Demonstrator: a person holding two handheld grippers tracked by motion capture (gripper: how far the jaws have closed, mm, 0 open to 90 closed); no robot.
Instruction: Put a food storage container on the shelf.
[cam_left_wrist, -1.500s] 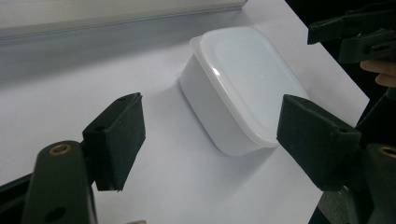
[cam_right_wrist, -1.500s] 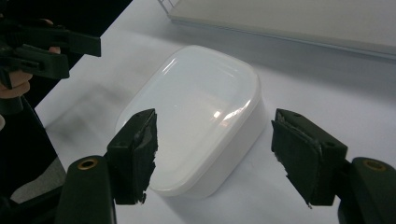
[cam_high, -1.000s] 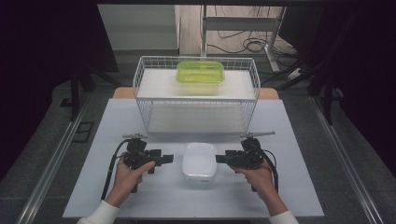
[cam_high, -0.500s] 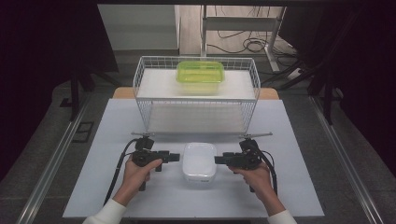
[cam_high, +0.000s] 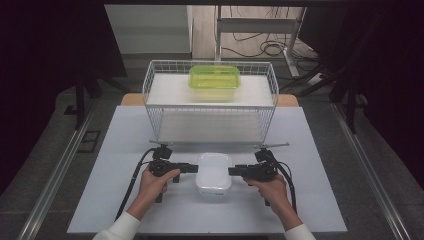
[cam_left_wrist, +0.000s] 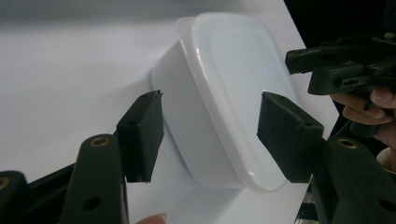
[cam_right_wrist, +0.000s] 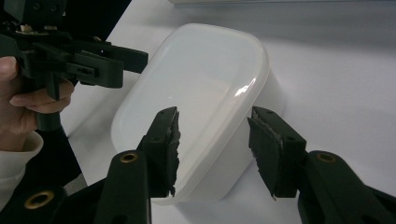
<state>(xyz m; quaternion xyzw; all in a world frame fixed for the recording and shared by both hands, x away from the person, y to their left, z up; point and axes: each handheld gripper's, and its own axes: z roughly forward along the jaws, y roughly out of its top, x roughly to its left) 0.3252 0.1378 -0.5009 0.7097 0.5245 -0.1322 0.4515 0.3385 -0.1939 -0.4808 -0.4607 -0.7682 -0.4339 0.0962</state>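
Observation:
A white lidded container (cam_high: 213, 175) lies on the white table (cam_high: 310, 150) between my two grippers. My left gripper (cam_high: 192, 168) reaches in level from the container's left end. Its jaws have just been closing, and in the left gripper view (cam_left_wrist: 210, 135) they straddle the container (cam_left_wrist: 224, 107), one above the lid and one beside the wall, with small gaps. My right gripper (cam_high: 234, 171) comes in from the right end. Its jaws have also just been closing, and in the right gripper view (cam_right_wrist: 217, 149) they stand astride the container's rim (cam_right_wrist: 205, 107) without visibly pressing.
A white wire basket (cam_high: 210, 107) stands upside down behind the container, with a green lidded box (cam_high: 214, 81) on top. Two thin rods lie at the basket's front feet. Dark floor, rails and cables surround the table.
My left gripper has moved right, up to the container's left end. Both pairs of jaws have narrowed around the container, which has not moved.

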